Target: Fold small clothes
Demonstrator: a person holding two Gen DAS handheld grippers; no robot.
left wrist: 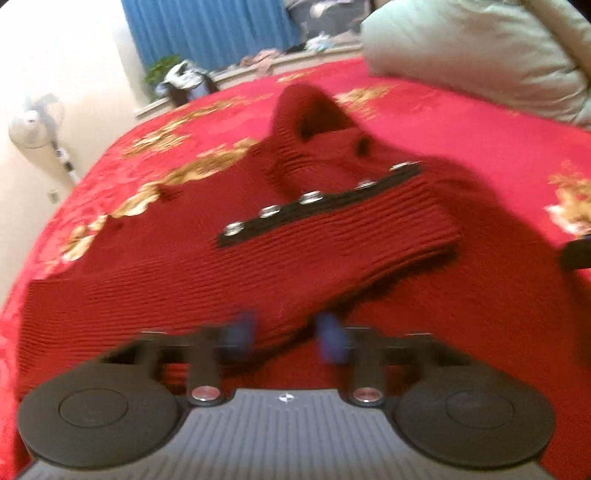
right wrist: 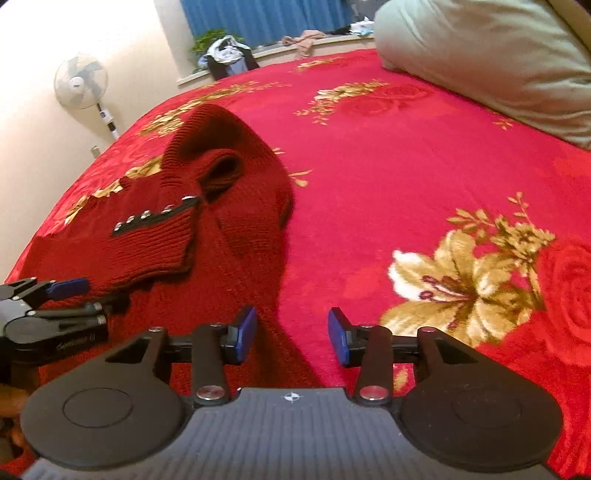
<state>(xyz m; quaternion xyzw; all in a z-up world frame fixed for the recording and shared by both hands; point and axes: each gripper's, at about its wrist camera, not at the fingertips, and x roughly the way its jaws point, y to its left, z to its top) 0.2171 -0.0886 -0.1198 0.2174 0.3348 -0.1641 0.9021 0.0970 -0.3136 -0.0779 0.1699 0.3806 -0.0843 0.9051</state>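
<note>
Standing fan [right wrist: 79,81]: far ahead and to the left of both tongs, against the pale wall. A blue curtain [right wrist: 258,18] hangs to its right.

Left tongs [left wrist: 288,328]: positioned at the near edge of the dark red knitted sweater [left wrist: 332,229], pointing downward at it. The blue pads [left wrist: 245,325] stand apart, with a raised fold of the sweater's near edge running between them. The left wrist view is blurred, so it cannot be determined whether the pads press on the fold.

Sweater: lies on the red floral bedspread [right wrist: 369,166], directly ahead of the left tongs and ahead-left of the right tongs. A folded panel rests on top of the body. Its black strip of metal snaps [left wrist: 317,199] runs diagonally ahead of the left tongs. The ribbed collar [left wrist: 310,110] stands open at the far end, beyond the strip.

Right tongs [right wrist: 292,328]: just to the right of the left tongs, jaws partly open and holding nothing. The sweater's right edge runs under the left pad; bare bedspread lies under the right pad.

Pale green pillow [right wrist: 480,55]: far ahead and to the right of the right tongs, on the bed
</note>
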